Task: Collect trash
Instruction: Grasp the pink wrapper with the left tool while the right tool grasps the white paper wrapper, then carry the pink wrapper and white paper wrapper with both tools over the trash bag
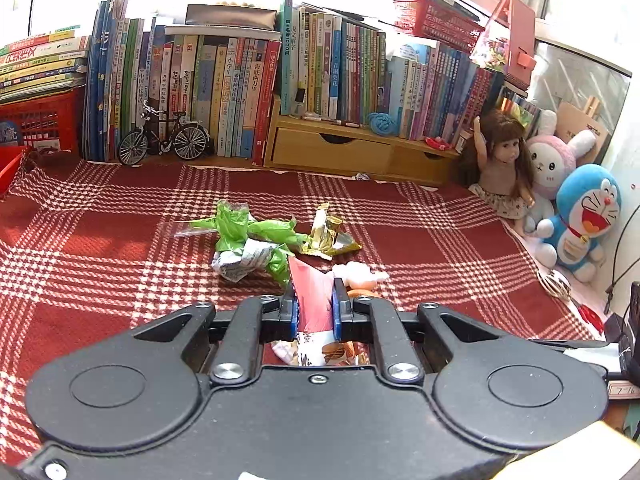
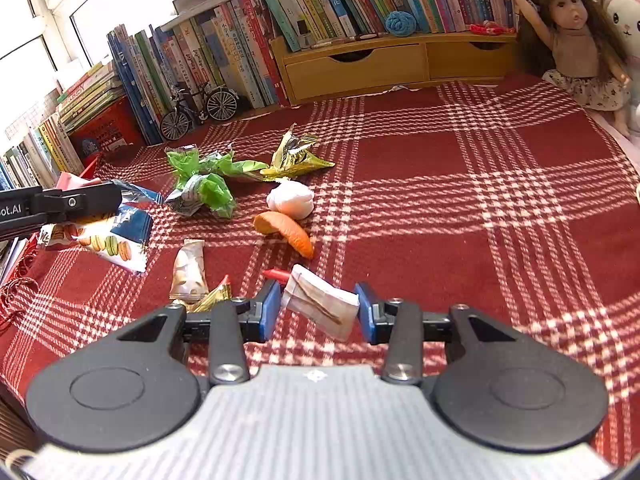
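Left gripper (image 1: 316, 312): blue pads clamped on a flat snack packet printed with macarons, blue and white with a red inner face (image 2: 116, 240). The right wrist view shows this packet lifted clear of the red-and-white plaid cloth (image 2: 480, 184) that covers the surface, hanging from the left gripper (image 2: 108, 200). Likely held there for carrying off to a bin; no bin is identifiable in either view.

Right gripper (image 2: 318, 308): jaws apart, straddling a folded whitish paper wrapper with brown print (image 2: 320, 304). Wrapper sits between the pads, tilted; contact with either pad cannot be confirmed. Judgement: positioned for a pinch, closure not yet made.

Remaining trash on the cloth:
- crumpled green plastic bag (image 2: 208, 184), tangled with a grey-white printed wrapper (image 2: 186, 200)
- gold foil wrapper (image 2: 296, 158), just beside the green bag
- small beige biscuit packet (image 2: 188, 270), near the right gripper's left finger
- white garlic-shaped item (image 2: 290, 200) and orange peel-like piece (image 2: 288, 232), touching each other

Scatter is central, so both grippers can work in parallel.
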Demonstrator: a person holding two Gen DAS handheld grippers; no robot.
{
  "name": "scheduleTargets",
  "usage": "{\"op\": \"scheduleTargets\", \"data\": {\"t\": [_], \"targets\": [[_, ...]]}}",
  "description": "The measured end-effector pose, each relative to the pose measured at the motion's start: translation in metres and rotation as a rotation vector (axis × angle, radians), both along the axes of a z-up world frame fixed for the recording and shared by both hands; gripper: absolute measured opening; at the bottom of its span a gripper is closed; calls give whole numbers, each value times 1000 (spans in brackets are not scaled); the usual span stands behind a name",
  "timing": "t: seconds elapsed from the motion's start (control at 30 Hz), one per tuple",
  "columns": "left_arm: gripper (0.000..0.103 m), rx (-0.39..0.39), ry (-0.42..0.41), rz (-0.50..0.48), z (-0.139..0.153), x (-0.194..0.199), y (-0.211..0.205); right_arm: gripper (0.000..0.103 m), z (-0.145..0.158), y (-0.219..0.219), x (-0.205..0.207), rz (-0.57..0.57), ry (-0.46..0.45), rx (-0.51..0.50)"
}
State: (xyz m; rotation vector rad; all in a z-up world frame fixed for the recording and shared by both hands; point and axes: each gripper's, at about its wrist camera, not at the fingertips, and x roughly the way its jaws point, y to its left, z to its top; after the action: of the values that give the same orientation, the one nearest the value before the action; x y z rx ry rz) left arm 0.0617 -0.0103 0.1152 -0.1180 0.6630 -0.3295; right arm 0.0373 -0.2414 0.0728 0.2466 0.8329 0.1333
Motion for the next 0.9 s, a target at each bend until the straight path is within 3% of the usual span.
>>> {"op": "scheduleTargets", "data": {"t": [0.13,0.3,0.53,0.73,0.9], "targets": [[14,3,10,-1,5,-32,29,46,4,17,-26,-25,4,6],[14,-1,17,21,14,-72,61,46,15,43,-59,16,-5,-37],[14,-24,39,62,19,-138,95,46,23,63,-103,40,27,-23],[14,-47,151,129,2,-196,118,46,21,83,-143,89,66,-42],[14,-52,315,137,-27,-233,116,46,7,104,-174,151,111,-82]]}}
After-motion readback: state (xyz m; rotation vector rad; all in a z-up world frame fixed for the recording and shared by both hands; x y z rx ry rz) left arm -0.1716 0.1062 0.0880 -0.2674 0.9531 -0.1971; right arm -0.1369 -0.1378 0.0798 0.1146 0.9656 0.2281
